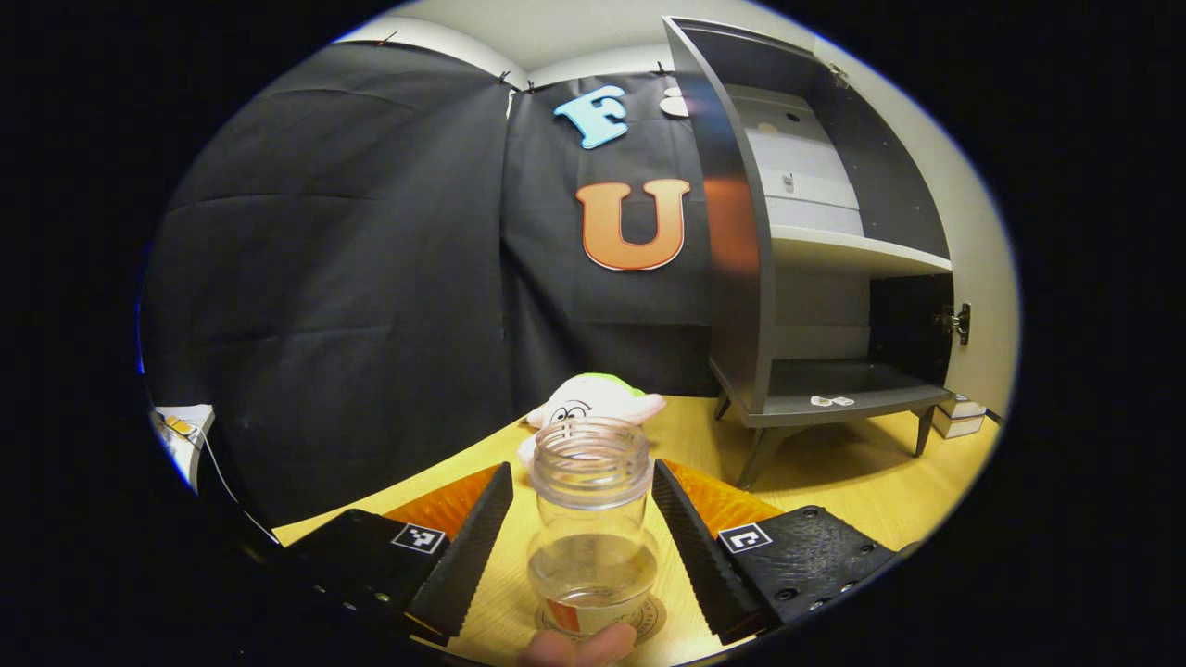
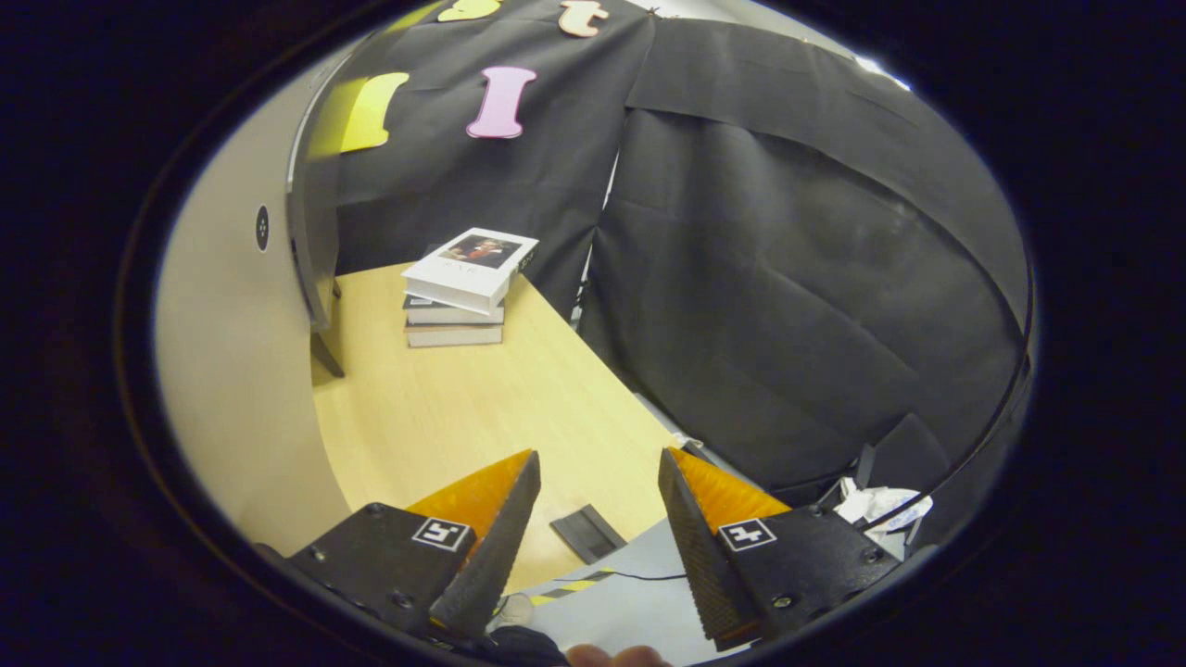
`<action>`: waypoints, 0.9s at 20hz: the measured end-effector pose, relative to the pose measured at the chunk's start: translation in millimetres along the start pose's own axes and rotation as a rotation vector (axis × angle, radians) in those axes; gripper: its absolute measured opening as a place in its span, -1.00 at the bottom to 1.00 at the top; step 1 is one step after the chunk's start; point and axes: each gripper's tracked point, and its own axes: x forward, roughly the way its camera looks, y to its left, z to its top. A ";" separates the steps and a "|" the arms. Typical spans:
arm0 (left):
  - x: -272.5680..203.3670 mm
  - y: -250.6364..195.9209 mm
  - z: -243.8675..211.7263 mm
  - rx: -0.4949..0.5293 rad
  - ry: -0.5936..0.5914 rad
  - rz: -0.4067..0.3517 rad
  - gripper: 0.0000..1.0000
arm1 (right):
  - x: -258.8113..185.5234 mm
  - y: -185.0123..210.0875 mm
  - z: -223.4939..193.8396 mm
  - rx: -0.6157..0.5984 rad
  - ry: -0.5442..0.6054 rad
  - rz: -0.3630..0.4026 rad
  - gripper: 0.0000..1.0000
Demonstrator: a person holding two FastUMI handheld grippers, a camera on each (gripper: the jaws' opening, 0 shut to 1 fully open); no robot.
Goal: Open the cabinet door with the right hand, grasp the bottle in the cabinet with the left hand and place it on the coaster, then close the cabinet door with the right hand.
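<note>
1. So, the clear bottle (image 1: 591,519) stands upright on the round coaster (image 1: 649,619) on the wooden table (image 1: 834,482), right between the left gripper (image 1: 582,547) fingers, which are spread and not touching it.
2. Far right, the grey cabinet (image 1: 815,250) has its door (image 1: 982,232) wide open.
3. Right gripper (image 2: 598,547) is spread too, holding nothing, over the table's near edge, with stacked books (image 2: 463,287) far off.
</note>
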 end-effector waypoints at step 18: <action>-21.5 7.7 179.0 0.064 -0.217 -0.055 0.92 | -4.3 -53.9 -29.6 0.213 0.071 -0.067 0.71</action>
